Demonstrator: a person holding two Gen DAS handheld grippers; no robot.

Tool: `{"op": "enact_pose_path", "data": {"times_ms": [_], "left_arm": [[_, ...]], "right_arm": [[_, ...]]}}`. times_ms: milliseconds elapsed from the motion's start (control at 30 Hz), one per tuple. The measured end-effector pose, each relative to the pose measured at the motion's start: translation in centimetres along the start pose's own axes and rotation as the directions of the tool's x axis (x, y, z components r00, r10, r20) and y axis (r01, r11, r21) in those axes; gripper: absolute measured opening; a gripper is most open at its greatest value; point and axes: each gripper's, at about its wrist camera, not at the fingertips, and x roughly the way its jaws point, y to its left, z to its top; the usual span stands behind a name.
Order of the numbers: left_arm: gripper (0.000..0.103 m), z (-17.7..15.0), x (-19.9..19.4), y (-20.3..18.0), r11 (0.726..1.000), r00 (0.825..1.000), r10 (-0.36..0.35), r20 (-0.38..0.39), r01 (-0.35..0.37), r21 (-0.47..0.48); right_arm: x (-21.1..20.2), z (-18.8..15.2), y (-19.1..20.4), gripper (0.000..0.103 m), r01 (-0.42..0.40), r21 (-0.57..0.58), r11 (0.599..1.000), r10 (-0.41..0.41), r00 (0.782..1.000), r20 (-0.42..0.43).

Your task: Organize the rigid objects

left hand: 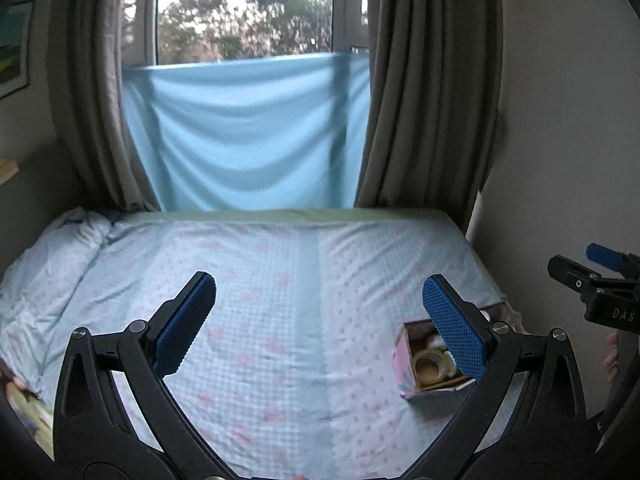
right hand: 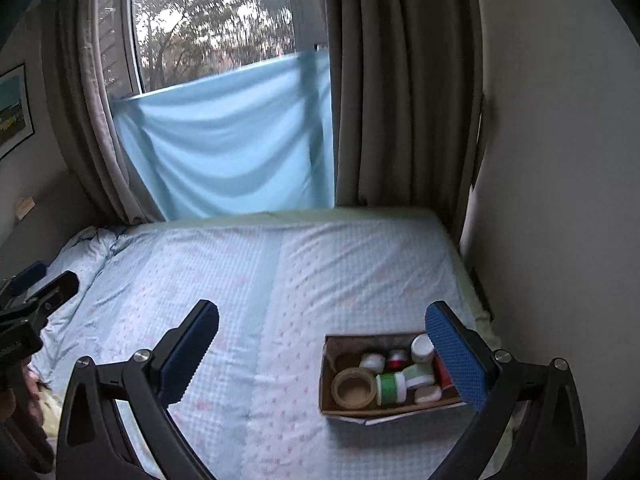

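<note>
A small cardboard box (right hand: 332, 392) sits on the bed near its right edge. Inside lie a roll of tape (right hand: 354, 389), a green-banded jar (right hand: 390, 388) and several small white-capped containers (right hand: 422, 347). My right gripper (right hand: 322, 354) hovers open above the bed, its right finger overlapping the box's right end, nothing between the pads. In the left wrist view the same box (left hand: 404, 364) with the tape roll (left hand: 430, 365) lies behind the right finger of my open, empty left gripper (left hand: 320, 324). The right gripper (left hand: 600, 276) shows at that view's right edge.
The bed (right hand: 260, 280) has a pale blue patterned cover, crumpled at the left (left hand: 52, 252). A blue cloth (left hand: 248, 132) hangs over the window between grey curtains (right hand: 400, 100). A white wall (right hand: 540, 200) runs along the bed's right side. The left gripper (right hand: 36, 304) shows at left.
</note>
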Motion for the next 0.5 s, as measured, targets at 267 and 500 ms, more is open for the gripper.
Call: {"op": "enact_pose_path", "data": {"times_ms": [267, 500], "left_arm": [[0.103, -0.2, -2.2, 1.2, 0.999, 0.997, 0.008, 0.077, -0.005, -0.039], [0.103, 0.0, -1.7, 1.0, 0.999, 0.995, 0.021, 0.095, -0.018, -0.039]], "right_arm": [[-1.4, 0.6, 0.9, 0.103, 0.021, -0.032, 0.999, -0.019, 0.997, 0.074], [-0.9, 1.0, 1.4, 0.103, 0.010, -0.035, 0.999, -0.007, 0.997, 0.075]]}}
